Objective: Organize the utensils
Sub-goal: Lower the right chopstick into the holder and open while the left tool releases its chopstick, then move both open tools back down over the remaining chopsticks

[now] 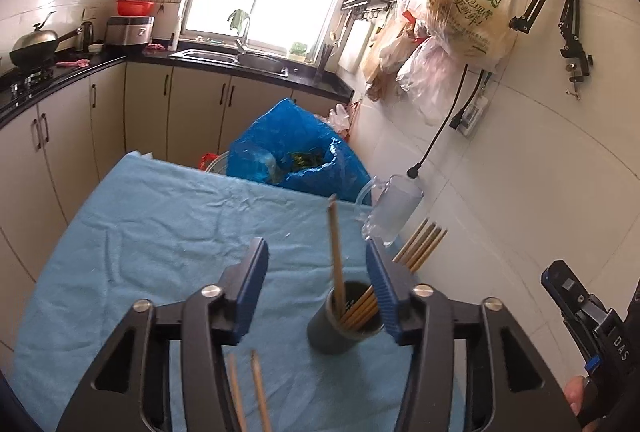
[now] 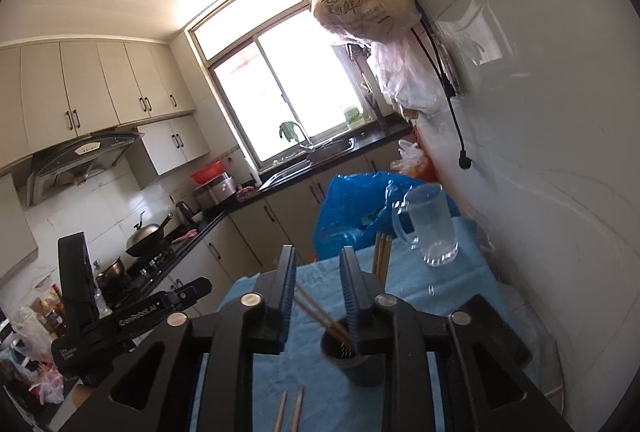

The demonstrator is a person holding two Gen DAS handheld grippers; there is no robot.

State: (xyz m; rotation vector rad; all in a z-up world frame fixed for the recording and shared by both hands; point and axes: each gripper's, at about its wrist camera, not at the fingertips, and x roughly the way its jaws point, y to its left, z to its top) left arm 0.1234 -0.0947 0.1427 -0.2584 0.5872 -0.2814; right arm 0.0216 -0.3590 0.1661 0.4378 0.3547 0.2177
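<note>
A dark cup [image 1: 344,320] stands on the blue cloth [image 1: 160,232] and holds several wooden chopsticks [image 1: 420,244] that lean right. One chopstick [image 1: 335,252] stands nearly upright in it, between the fingers of my left gripper [image 1: 316,252], which is open and touches nothing. In the right wrist view my right gripper [image 2: 318,256] hangs open just above the cup [image 2: 352,360]; two chopsticks [image 2: 320,312] slant through its gap, unpressed. Two loose chopsticks [image 1: 248,392] lie on the cloth in front of the cup, also seen as the pair [image 2: 290,412].
A glass mug [image 2: 432,228] stands on the cloth behind the cup, close to the tiled wall. A blue plastic bag [image 1: 296,152] bulges past the table's far edge. Kitchen counters with a sink [image 1: 208,56] run behind, and plastic bags [image 1: 464,16] hang on the wall.
</note>
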